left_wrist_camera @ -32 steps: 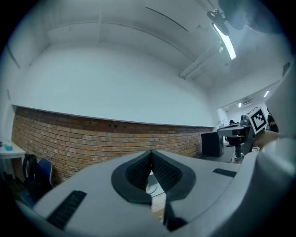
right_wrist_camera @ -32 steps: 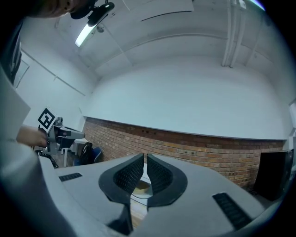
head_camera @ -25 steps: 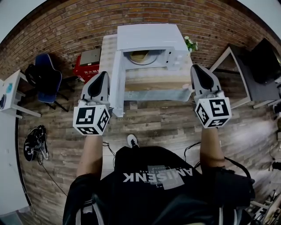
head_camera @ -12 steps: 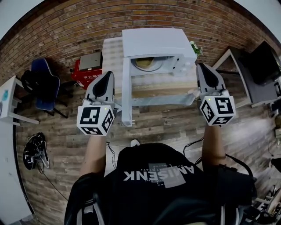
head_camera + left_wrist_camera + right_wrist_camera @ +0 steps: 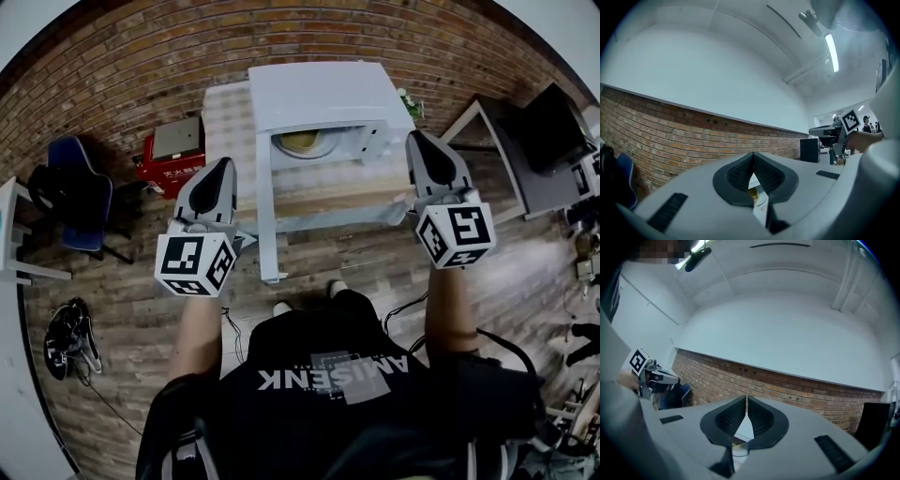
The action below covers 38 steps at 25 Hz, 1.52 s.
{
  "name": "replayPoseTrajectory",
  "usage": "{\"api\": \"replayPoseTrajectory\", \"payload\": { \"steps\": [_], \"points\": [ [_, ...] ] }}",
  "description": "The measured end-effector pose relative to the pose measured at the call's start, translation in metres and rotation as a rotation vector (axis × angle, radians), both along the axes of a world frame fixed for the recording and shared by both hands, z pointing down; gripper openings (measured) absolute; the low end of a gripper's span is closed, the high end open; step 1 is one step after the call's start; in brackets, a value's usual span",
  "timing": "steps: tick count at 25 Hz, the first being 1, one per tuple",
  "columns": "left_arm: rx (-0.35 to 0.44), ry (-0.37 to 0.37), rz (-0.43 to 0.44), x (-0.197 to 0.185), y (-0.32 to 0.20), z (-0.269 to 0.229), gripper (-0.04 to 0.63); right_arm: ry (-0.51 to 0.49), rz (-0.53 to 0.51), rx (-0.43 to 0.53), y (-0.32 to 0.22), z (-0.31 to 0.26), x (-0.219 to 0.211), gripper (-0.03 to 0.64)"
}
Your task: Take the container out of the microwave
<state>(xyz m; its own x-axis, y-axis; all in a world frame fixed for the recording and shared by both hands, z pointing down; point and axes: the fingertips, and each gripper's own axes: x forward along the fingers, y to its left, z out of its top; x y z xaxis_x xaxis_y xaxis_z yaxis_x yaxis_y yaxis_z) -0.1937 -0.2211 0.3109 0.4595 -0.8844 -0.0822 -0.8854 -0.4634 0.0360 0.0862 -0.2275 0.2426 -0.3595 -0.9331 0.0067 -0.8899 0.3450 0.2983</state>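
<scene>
A white microwave (image 5: 319,94) stands on a wooden table (image 5: 328,202) with its door (image 5: 265,216) swung open to the left. Inside on the turntable sits a round container (image 5: 305,142) with yellowish contents. My left gripper (image 5: 221,167) is held level to the left of the open door, jaws shut and empty. My right gripper (image 5: 418,141) hangs level beside the microwave's right front corner, also shut on nothing. In the left gripper view the pads of the gripper (image 5: 753,154) meet at the tip. The right gripper view shows that gripper (image 5: 746,397) closed the same way.
A red box (image 5: 169,155) and a blue chair (image 5: 70,192) stand left of the table against the brick wall. A small plant (image 5: 410,101) sits behind the microwave. A dark desk (image 5: 553,131) is at the right. Dark gear (image 5: 66,328) lies on the floor at left.
The person has stepped up to the table and both grippers have moved forward with them, ending on either side of the microwave's front. Both pairs of jaws stayed shut.
</scene>
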Motion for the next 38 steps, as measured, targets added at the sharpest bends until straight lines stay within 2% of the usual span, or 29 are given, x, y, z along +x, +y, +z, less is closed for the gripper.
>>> {"api": "replayPoseTrajectory", "payload": {
  "steps": [4,8,15,16,18,23,27,33,38],
  "points": [
    [-0.018,0.004,-0.022,0.005,-0.015,0.006,0.011,0.022,-0.029,-0.015,-0.022,0.01,-0.002,0.044],
    [-0.04,-0.059,-0.05,0.018,-0.029,0.016,0.011,0.037,-0.07,-0.043,-0.043,0.025,0.004,0.044],
    [-0.09,-0.003,-0.098,0.027,-0.048,0.025,0.011,0.094,-0.164,-0.053,-0.083,0.041,-0.001,0.052],
    [-0.092,0.001,-0.103,0.029,-0.049,0.028,0.011,0.104,-0.181,-0.054,-0.088,0.044,-0.003,0.066],
    [-0.1,-0.001,-0.118,0.032,-0.051,0.033,0.011,0.115,-0.226,-0.067,-0.098,0.053,-0.01,0.144],
    [-0.12,-0.068,-0.168,0.041,-0.058,0.051,0.012,0.115,-0.293,-0.104,-0.119,0.082,-0.023,0.172],
    [-0.143,-0.027,-0.188,0.043,-0.059,0.063,0.012,0.136,-0.355,-0.153,-0.125,0.118,-0.039,0.199],
    [-0.137,-0.041,-0.262,0.042,-0.063,0.071,0.012,0.163,-0.452,-0.191,-0.123,0.156,-0.064,0.204],
    [-0.161,0.054,-0.279,0.044,-0.07,0.07,0.012,0.241,-0.515,-0.188,-0.118,0.191,-0.079,0.204]
  ]
}}
